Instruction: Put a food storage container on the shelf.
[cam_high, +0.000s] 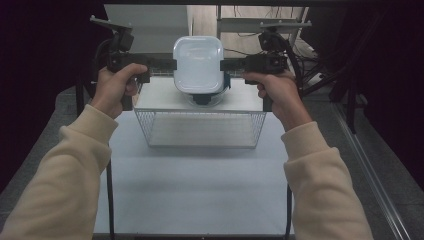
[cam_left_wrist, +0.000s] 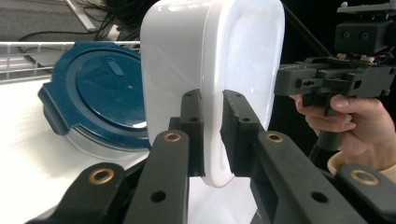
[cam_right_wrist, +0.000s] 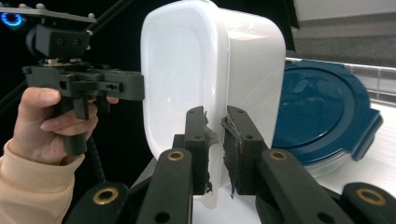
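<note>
A white rectangular plastic container (cam_high: 198, 62) hangs in the air above the far part of the table, its open side turned toward the camera. My left gripper (cam_high: 170, 65) is shut on its left rim, and my right gripper (cam_high: 226, 65) is shut on its right rim. In the left gripper view the jaws pinch the container's (cam_left_wrist: 210, 70) rim at the left gripper (cam_left_wrist: 212, 133). The right gripper view shows the same pinch on the container (cam_right_wrist: 205, 65) by the right gripper (cam_right_wrist: 215, 149). A round clear container with a dark blue lid (cam_left_wrist: 98, 100) (cam_right_wrist: 322, 114) lies on the table behind it.
A wire mesh basket (cam_high: 200, 129) lies on the white table (cam_high: 200, 190) just in front of the lifted container. A white raised board (cam_high: 155, 97) carries the blue-lidded container (cam_high: 206, 96). Dark floor and cables surround the table.
</note>
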